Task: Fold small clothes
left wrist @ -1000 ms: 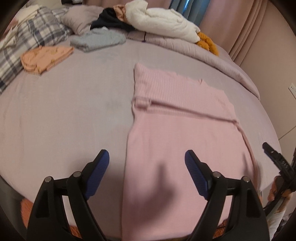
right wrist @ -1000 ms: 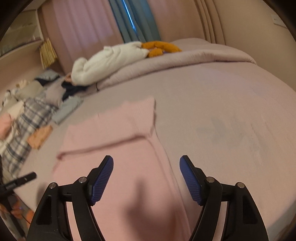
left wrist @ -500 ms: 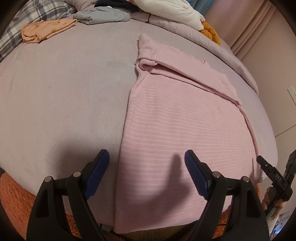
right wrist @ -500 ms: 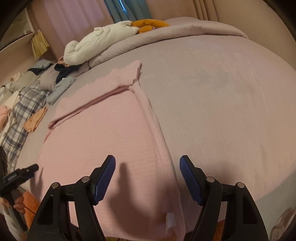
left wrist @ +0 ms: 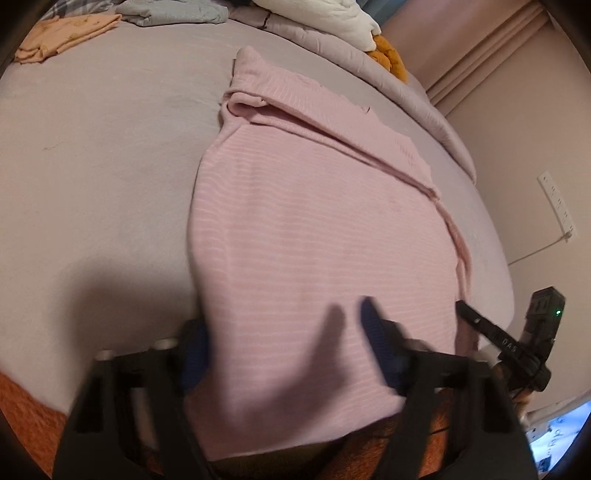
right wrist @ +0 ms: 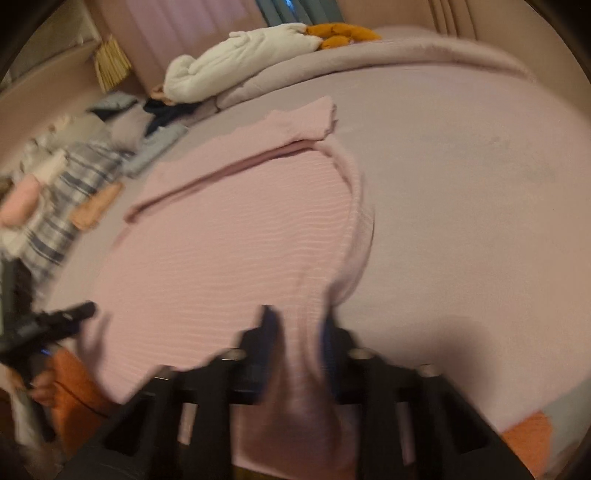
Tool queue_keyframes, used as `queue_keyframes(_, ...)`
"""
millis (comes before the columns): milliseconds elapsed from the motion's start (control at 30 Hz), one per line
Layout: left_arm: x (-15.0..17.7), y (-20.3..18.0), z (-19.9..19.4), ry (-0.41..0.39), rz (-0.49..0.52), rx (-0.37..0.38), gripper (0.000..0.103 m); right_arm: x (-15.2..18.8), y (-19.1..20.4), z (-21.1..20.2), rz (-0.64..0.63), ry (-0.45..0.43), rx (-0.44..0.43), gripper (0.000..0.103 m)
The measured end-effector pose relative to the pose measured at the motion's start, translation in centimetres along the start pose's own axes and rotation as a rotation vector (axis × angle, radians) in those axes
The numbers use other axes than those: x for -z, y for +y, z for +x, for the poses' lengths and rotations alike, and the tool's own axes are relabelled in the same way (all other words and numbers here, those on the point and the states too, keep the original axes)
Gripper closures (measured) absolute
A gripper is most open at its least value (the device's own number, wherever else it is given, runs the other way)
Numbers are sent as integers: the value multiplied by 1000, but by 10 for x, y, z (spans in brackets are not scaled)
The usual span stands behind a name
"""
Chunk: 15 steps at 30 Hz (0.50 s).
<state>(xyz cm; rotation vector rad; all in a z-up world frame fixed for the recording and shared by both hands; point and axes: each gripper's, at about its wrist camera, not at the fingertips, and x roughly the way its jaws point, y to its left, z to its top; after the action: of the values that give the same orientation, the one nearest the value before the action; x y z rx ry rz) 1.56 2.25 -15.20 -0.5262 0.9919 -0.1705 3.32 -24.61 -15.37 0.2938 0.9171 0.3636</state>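
Note:
A pink ribbed garment (left wrist: 314, 221) lies flat on the mauve bed (left wrist: 92, 166), its top part folded over and its near hem at the bed's edge. My left gripper (left wrist: 286, 347) straddles the hem's left corner. Its jaws are closing with the fabric between them, and the pads do not visibly press on it. In the right wrist view the same garment (right wrist: 229, 240) bunches up at its right hem corner. My right gripper (right wrist: 300, 332) is closing there, and its blue pads pinch that raised fold. Both close-up pictures are blurred.
At the far side of the bed lie a folded orange garment (left wrist: 62, 37), a grey-blue one (left wrist: 173, 11), a white padded bundle (right wrist: 243, 59) and a plaid cloth (right wrist: 70, 192). An orange rug (left wrist: 26, 417) lies below the bed's near edge. The bed to the garment's right (right wrist: 461, 221) is bare.
Both grippers sank to the garment's near hem. Their jaws went from wide to narrower. The right pair closed on a fold of fabric, which now stands up between the pads.

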Motion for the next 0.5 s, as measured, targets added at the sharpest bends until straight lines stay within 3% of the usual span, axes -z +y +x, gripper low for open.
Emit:
queue_keyframes(67, -1, 1, 4, 1, -3, -23, 95, -4, 7, 1, -19, -8, -4, 88)
queue_keyframes(167, -4, 4, -3, -5, -40, 7, 95, -12, 20, -8, -45, -46, -63, 90)
queue_keyframes(300, -20, -7, -36, -129, -6, 34, 95, -37, 32, -31, -57, -138, -129, 90)
queue_keyframes(400, -40, -9, -50, -206, 10, 43, 95, -58, 32, -37, -55, -185, -137, 90)
queue_keyframes(500, -62, -2, -43, -224, 1, 54, 94, -77, 25, -28, -41, -207, -126, 90)
